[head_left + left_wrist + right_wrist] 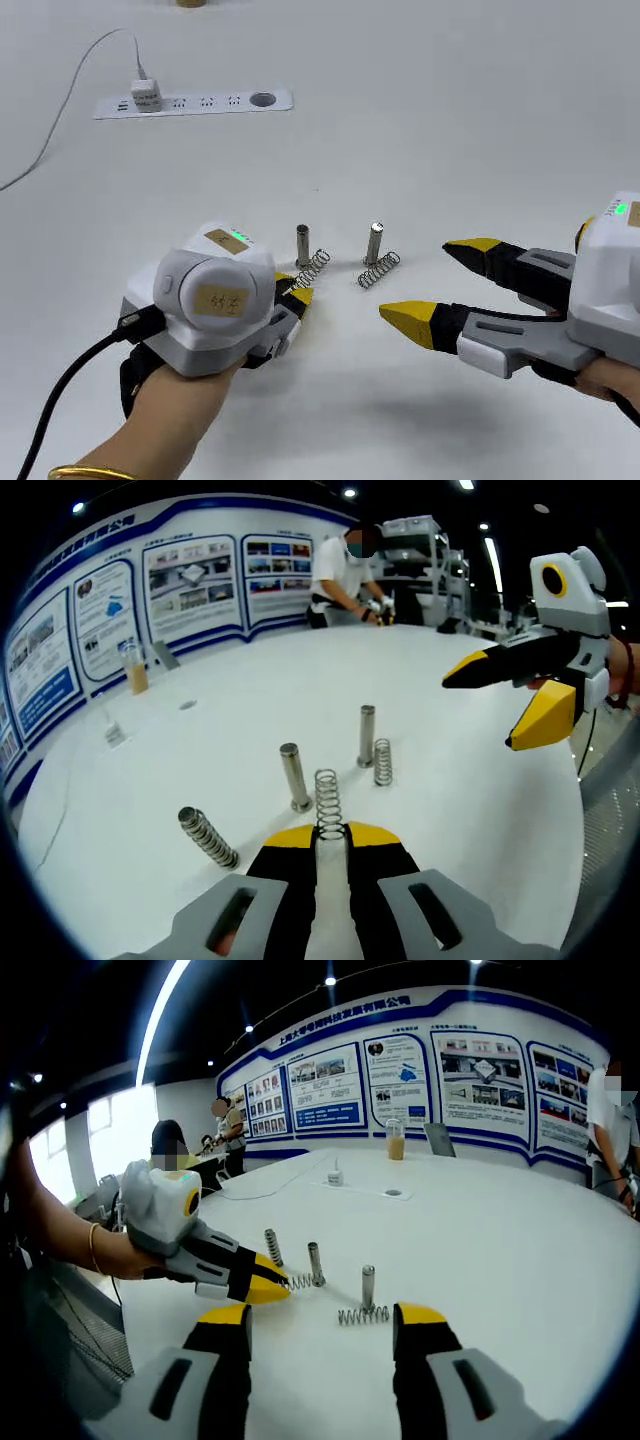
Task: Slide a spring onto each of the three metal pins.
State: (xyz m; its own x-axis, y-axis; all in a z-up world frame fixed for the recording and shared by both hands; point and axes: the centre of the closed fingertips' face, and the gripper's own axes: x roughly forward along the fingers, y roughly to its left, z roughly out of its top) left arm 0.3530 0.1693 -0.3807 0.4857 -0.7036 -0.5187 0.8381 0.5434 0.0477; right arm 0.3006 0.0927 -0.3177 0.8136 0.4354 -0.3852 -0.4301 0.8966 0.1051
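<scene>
Head view: the left gripper (294, 286) sits low on the table (430, 130), its yellow tips clenched on one end of the held spring (313, 267), whose free end lies just beside the foot of the middle pin (303, 245). The end pin (376, 240) stands upright a little way off, with the loose spring (379, 270) lying at its base. The right gripper (436, 282) hangs released, jaws wide apart, near the loose spring but clear of it

Left gripper view: the held spring (327, 798) runs forward from between the tips, just beside the middle pin (293, 776). Off to one side is the sprung pin (208, 837), coils already round it; it looks tilted, though the fisheye may account for that. The end pin (367, 735) is bare, with the loose spring (382, 761) next to it, and the right gripper (478, 712) hovers open beyond

Right gripper view: its own jaws stand spread and empty, and the loose spring (362, 1314) lies ahead between them, touching the end pin (368, 1287). The left gripper (275, 1285) holds its spring against the middle pin (315, 1263)

By my reading, one pin is done and the second spring is in hand. Next, its free end must be raised above the middle pin's top, turned in line with the pin and lowered over it. The end grip may let the coils wobble
</scene>
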